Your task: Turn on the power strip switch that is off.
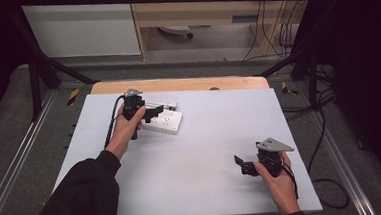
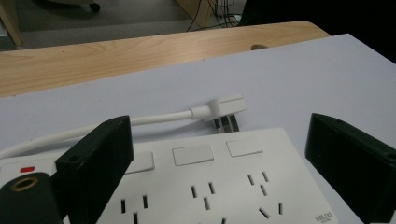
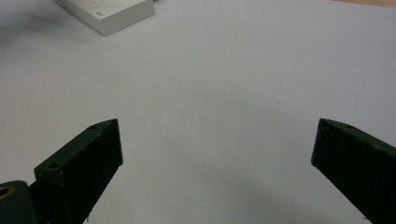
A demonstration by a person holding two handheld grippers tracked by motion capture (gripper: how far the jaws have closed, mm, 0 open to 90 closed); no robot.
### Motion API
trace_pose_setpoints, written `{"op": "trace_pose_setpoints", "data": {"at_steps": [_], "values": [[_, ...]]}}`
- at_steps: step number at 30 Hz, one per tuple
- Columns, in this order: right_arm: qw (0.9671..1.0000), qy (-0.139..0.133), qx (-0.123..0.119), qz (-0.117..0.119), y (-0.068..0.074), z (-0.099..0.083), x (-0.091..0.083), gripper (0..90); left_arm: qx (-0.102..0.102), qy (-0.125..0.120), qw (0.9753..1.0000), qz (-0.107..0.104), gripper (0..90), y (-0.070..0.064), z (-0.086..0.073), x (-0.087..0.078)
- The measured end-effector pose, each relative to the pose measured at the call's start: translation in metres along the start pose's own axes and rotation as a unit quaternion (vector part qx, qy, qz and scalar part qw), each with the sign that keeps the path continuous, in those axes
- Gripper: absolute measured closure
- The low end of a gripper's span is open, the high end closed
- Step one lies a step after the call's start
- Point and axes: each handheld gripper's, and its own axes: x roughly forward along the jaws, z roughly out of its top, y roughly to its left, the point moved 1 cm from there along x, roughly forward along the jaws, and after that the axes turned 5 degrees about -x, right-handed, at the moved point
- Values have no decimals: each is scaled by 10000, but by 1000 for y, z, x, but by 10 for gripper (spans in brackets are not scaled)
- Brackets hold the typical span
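Overhead, high view: one white power strip lying flat on the pale surface, toward its far left part. Left hand-held gripper held over the strip's left end, in the person's left hand; dark sleeve at lower left. Right hand-held gripper low over the near right part of the surface, well apart from the strip, jaws pointing left, in the right hand.

Left gripper view: left hand-held gripper with jaws spread wide, one on each side of the power strip, gripping nothing. Strip face shows a row of rocker switches and socket slots. White plug with its cable lying on the surface just behind the strip; whether they touch cannot be told. Wooden edge beyond.

Right gripper view: right hand-held gripper with jaws wide apart, empty, bare surface between them. A corner of the power strip at upper left, far off.
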Motion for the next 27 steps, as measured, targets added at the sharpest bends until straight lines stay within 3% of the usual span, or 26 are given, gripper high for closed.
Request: {"op": "trace_pose_setpoints", "data": {"at_steps": [11,27], "values": [[10000,5,-2,1,0,0,0,24,-52,77,9999,-92,85,-3,2,-18],[10000,14,-27,19,1,0,1,24,2,-66,9996,-259,77,-4,-4,-52]]}}
